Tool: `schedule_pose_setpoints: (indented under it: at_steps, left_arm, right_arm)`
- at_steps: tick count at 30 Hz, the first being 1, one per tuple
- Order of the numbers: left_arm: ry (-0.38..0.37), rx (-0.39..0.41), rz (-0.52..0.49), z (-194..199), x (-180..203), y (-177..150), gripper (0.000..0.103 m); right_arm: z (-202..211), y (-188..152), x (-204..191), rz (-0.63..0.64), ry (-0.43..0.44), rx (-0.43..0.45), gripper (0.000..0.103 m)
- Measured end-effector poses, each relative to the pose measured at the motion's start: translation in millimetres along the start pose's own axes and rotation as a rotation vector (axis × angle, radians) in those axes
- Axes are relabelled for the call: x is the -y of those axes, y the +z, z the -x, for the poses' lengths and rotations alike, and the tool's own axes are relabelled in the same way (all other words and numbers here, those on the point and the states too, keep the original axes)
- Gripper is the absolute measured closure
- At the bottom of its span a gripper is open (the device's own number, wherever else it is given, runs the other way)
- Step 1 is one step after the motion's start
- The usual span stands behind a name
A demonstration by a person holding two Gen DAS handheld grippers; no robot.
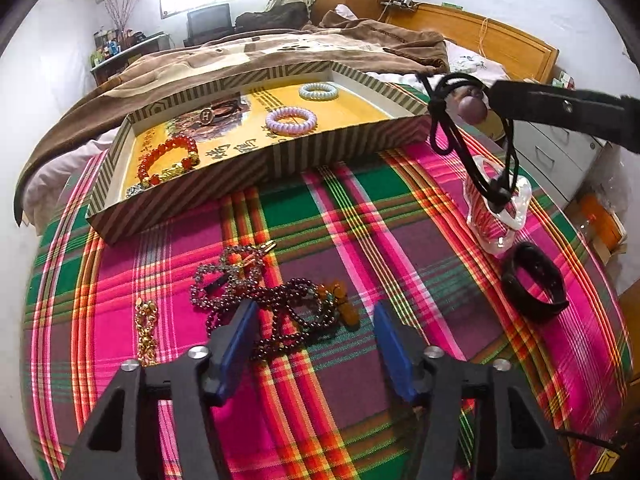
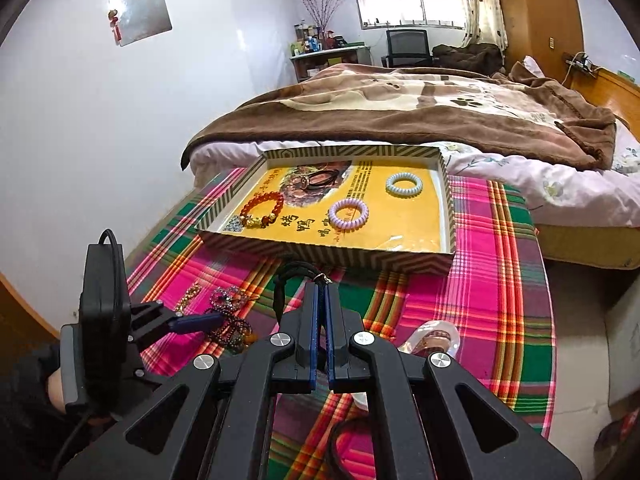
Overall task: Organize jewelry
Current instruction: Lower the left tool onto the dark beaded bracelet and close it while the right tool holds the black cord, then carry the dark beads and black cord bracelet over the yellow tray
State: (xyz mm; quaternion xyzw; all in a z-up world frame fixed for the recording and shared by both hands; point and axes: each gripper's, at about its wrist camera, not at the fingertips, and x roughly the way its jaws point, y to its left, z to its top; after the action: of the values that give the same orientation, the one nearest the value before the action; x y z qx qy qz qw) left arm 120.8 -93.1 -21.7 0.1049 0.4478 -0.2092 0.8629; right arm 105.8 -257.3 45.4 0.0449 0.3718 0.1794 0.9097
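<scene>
A striped box lid (image 1: 256,168) (image 2: 320,250) with a yellow floor holds a red bead bracelet (image 1: 168,158) (image 2: 262,210), a purple coil band (image 1: 291,121) (image 2: 348,216), a pale blue coil band (image 1: 319,91) (image 2: 404,184) and a black cord piece (image 1: 220,112). My right gripper (image 2: 321,286) is shut on a black cord necklace (image 1: 452,132) (image 2: 296,270) with a purple bead, lifted right of the box. My left gripper (image 1: 316,320) is open just above a dark bead string pile (image 1: 272,300) (image 2: 232,328).
A plaid cloth (image 1: 360,240) covers the table. On it lie a gold chain (image 1: 146,332), a clear pendant (image 1: 496,212) and a black band (image 1: 534,282). A bed with a brown blanket (image 2: 400,116) stands behind the box.
</scene>
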Motion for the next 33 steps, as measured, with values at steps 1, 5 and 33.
schedule_pose_setpoints:
  at_steps: [1, 5, 33]
  left_arm:
    - [0.000, 0.001, 0.002, 0, -1, 1, 0.056]
    - [0.008, 0.006, -0.001, 2, 0, 0, 0.075]
    - [-0.016, 0.172, 0.076, 77, -15, 26, 0.090]
  right_arm:
    - [0, 0, 0, 0.000, 0.002, -0.001, 0.100]
    - [0, -2, 0, -0.002, 0.004, -0.003, 0.100]
    - [30, 14, -9, 0.009, -0.033, 0.061, 0.100]
